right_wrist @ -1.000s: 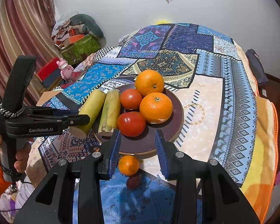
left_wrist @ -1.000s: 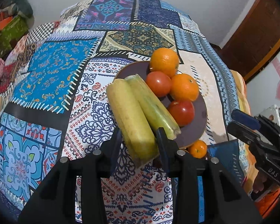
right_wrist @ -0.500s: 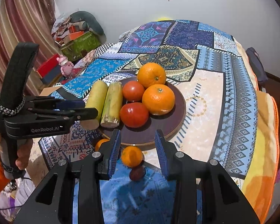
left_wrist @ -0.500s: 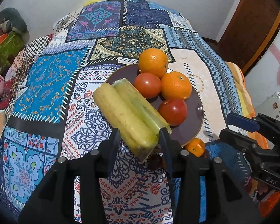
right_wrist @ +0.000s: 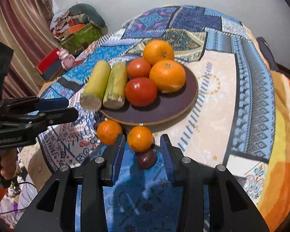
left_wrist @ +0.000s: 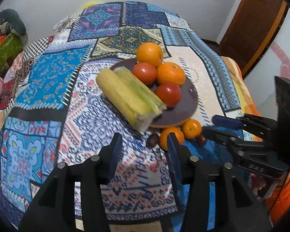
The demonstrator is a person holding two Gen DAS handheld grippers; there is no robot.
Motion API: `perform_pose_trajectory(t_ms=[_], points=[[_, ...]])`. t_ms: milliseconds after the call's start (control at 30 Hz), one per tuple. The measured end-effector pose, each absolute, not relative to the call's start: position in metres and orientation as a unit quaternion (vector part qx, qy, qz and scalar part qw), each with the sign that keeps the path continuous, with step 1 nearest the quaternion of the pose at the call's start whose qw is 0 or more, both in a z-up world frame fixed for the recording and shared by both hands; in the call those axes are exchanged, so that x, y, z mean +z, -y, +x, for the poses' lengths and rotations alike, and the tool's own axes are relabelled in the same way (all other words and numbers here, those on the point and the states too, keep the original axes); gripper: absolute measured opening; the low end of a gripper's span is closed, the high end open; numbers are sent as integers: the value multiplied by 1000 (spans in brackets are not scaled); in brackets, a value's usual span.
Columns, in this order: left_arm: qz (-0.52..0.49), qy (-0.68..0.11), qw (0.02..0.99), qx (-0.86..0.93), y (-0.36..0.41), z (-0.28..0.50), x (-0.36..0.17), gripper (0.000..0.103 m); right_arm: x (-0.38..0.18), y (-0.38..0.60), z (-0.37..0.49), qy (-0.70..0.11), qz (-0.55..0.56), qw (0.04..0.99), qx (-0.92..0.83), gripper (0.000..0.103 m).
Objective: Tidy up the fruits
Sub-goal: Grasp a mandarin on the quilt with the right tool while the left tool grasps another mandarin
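A brown plate (left_wrist: pixel 185 104) (right_wrist: pixel 164 112) holds two oranges (right_wrist: pixel 167 76), two tomatoes (right_wrist: pixel 141 91) and two yellow-green cane pieces (left_wrist: pixel 129 96) (right_wrist: pixel 104 83) lying side by side over its left rim. My left gripper (left_wrist: pixel 144 145) (right_wrist: pixel 71 109) hangs just short of the cane ends, its jaws opening with nothing between them. Two small oranges (right_wrist: pixel 140 138) (left_wrist: pixel 191 128) and a dark round fruit (right_wrist: pixel 147 158) lie on the cloth in front of the plate. My right gripper (right_wrist: pixel 142 143) (left_wrist: pixel 222 125) is open, its fingers on either side of one small orange and the dark fruit without touching them.
A patchwork cloth (left_wrist: pixel 48 81) covers the round table, which drops away on all sides. A second dark fruit (left_wrist: pixel 152 140) lies by the left small orange. Boxes and a pink toy (right_wrist: pixel 64 57) sit on the floor to the left; a wooden door (left_wrist: pixel 257 19) stands to the right.
My left gripper let go of the yellow cane piece and drew back; the piece now rests beside the other one. The right gripper sank toward the small orange and dark fruit.
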State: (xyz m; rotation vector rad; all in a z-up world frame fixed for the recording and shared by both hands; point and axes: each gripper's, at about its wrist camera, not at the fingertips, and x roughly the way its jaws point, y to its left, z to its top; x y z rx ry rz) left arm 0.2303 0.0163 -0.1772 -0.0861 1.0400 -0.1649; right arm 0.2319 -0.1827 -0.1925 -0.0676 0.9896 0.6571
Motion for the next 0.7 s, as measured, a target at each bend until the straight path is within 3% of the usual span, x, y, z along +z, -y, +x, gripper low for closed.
perform_pose_trajectory(t_ms=[700], points=[[-21, -502, 855, -124, 19, 236, -198, 48, -213, 170, 240, -485, -45, 814, 317, 32]])
